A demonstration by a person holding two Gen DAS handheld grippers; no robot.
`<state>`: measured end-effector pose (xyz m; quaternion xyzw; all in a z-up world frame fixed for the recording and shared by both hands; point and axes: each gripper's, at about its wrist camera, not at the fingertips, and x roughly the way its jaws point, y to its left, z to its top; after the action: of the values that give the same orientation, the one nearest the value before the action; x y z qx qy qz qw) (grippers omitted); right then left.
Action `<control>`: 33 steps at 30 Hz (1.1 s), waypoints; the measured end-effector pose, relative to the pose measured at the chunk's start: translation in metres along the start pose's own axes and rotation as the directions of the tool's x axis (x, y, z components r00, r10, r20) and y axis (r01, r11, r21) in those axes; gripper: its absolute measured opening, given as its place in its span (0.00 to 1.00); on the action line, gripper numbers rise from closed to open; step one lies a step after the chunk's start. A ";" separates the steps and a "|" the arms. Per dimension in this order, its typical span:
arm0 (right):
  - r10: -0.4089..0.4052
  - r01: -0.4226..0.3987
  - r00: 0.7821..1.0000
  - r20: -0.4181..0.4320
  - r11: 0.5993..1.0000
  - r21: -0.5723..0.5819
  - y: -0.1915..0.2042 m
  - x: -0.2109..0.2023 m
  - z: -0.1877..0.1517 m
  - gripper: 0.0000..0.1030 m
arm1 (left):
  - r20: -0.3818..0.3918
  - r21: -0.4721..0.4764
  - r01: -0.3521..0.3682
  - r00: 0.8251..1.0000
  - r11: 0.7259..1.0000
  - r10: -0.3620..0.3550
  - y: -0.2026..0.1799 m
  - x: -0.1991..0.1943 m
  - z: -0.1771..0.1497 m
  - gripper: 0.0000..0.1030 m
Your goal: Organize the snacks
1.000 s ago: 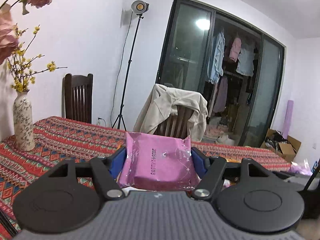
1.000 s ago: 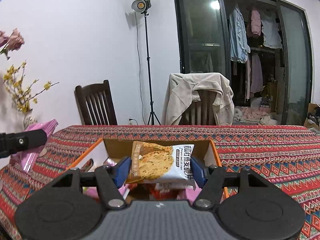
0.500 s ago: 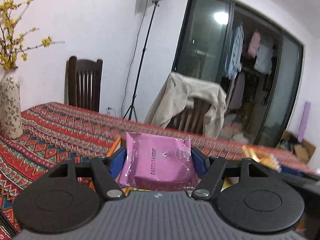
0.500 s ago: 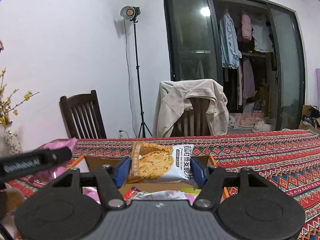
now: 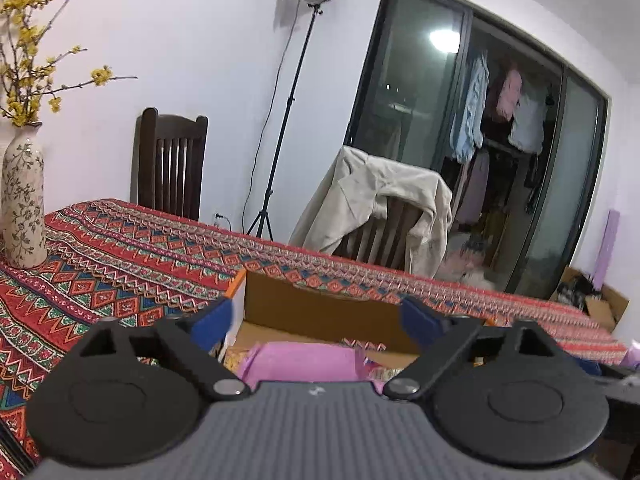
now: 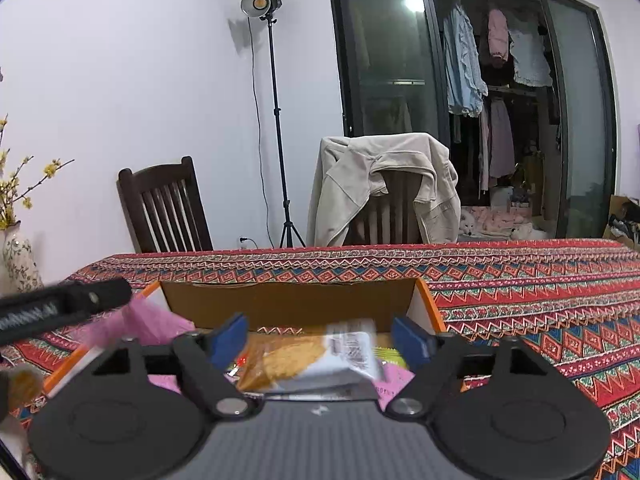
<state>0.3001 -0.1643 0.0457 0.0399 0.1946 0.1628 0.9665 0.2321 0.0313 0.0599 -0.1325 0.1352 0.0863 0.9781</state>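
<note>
An open cardboard box [image 5: 320, 308] with orange edges sits on the patterned tablecloth; it also shows in the right wrist view [image 6: 288, 304]. My left gripper [image 5: 318, 318] is open above the box, and the pink snack packet [image 5: 304, 362] lies below it, free of the blue pads. My right gripper [image 6: 320, 338] is open over the box too, and the cookie packet [image 6: 304, 362] lies loose and blurred below its pads, on other snacks. Another pink packet [image 6: 140, 322] shows blurred at the box's left side.
A flowered vase [image 5: 24, 196] with yellow branches stands on the table at the left. A dark wooden chair [image 6: 164, 208], a chair draped with a beige jacket [image 6: 384, 188] and a light stand [image 6: 276, 120] are behind the table. The left gripper's dark body [image 6: 60, 304] crosses the right view's left edge.
Both grippers have opened over the box. The pink packet has dropped out of the left gripper and the cookie packet out of the right one, both into the box.
</note>
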 end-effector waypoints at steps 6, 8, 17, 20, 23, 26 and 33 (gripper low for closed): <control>0.007 -0.007 1.000 -0.001 1.000 0.028 -0.005 -0.004 -0.004 1.00 | 0.031 -0.011 -0.014 0.999 1.000 0.014 0.001 -0.010 0.003 1.00; 0.005 -0.005 1.000 0.002 1.000 0.030 -0.005 -0.006 -0.004 1.00 | 0.022 -0.008 -0.012 1.000 1.000 0.013 0.000 -0.012 0.004 1.00; 0.059 -0.061 0.997 0.045 0.997 0.044 0.001 -0.048 0.001 1.00 | 0.058 -0.016 0.065 0.996 0.998 -0.064 -0.005 -0.062 0.022 1.00; 0.068 -0.070 0.996 0.056 0.997 0.030 0.003 -0.070 -0.005 1.00 | 0.074 0.004 0.091 0.993 0.996 -0.091 -0.007 -0.083 0.021 1.00; 0.078 -0.079 0.995 0.059 0.997 0.018 0.003 -0.090 -0.015 1.00 | 0.078 0.036 0.102 0.991 0.994 -0.105 -0.005 -0.103 0.013 1.00; 0.083 -0.083 0.996 0.045 0.997 -0.002 0.005 -0.107 -0.030 1.00 | 0.067 0.055 0.105 0.992 0.993 -0.108 0.002 -0.120 0.002 1.00; 0.102 -0.102 0.995 -0.014 0.994 -0.025 0.009 -0.137 -0.066 1.00 | 0.028 0.125 0.098 0.994 0.987 -0.102 0.013 -0.150 -0.023 1.00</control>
<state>0.1522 -0.2006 0.0357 0.0365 0.1964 0.2146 0.9561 0.0819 0.0177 0.0785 -0.0769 0.1168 0.0308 0.9897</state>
